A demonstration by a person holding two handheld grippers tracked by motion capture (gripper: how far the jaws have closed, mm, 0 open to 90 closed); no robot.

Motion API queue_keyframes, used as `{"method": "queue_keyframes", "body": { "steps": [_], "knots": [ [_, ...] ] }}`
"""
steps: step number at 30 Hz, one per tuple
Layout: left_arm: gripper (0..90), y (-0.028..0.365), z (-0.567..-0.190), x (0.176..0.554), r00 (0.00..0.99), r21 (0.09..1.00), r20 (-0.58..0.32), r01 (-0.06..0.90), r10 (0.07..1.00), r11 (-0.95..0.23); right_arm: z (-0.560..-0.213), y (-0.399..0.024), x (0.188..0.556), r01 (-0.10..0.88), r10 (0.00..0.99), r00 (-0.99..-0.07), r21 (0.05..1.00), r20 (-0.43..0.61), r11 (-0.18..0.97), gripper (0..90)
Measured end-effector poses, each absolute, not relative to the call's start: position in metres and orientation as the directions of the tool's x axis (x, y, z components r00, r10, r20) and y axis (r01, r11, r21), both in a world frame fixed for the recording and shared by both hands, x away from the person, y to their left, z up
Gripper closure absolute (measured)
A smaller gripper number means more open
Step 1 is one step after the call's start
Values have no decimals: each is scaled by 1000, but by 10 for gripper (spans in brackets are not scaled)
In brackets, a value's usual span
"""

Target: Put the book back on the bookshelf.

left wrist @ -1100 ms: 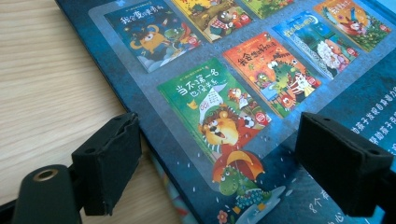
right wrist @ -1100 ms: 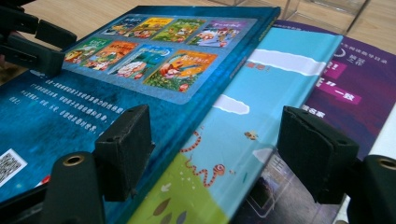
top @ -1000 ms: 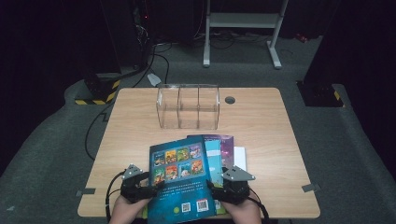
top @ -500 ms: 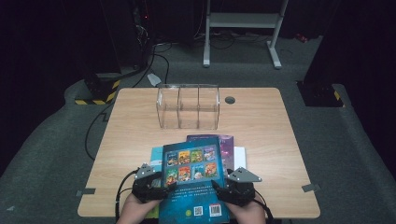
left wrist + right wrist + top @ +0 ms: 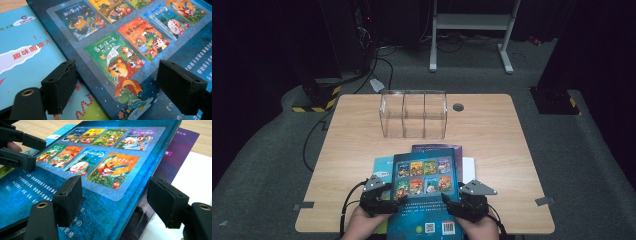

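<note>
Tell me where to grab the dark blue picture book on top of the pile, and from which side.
Take the dark blue book by its two long side edges near the person's end, one gripper per side: left gripper from the left, right gripper from the right. It lies flat on the other books, its right edge raised above the purple one, probably leaving room for a jaw beneath.

The high view is looking forward and down over the wooden table from the 6 o'clock edge. Both gripper views are riding close above the dark blue book, facing roughly 12 o'clock, sharing its cover.
</note>
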State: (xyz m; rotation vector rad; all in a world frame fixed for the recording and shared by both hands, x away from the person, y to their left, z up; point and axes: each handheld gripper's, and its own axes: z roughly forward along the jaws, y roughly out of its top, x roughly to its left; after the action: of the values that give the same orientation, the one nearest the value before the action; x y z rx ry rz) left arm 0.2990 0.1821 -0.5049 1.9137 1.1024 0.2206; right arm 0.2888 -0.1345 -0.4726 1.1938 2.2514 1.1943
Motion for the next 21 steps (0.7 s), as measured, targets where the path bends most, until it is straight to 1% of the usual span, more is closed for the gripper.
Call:
{"method": "queue_keyframes", "body": {
  "steps": [10,15,18,21],
  "knots": [
    [180,179,-504,302,588,766,-256,608,768,-210,-473,-135,290,540,805,-583,791,106,287,259],
    [180,178,-504,303,591,769,-253,603,766,-211,-472,-136,292,547,815,-569,790,107,278,278],
    [182,176,-504,306,590,770,-257,603,765,-207,-471,-136,293,536,818,-569,794,87,288,287],
    [183,174,-504,311,594,778,-252,594,764,-205,-469,-135,295,514,830,-555,804,45,300,339]
  ]
}}
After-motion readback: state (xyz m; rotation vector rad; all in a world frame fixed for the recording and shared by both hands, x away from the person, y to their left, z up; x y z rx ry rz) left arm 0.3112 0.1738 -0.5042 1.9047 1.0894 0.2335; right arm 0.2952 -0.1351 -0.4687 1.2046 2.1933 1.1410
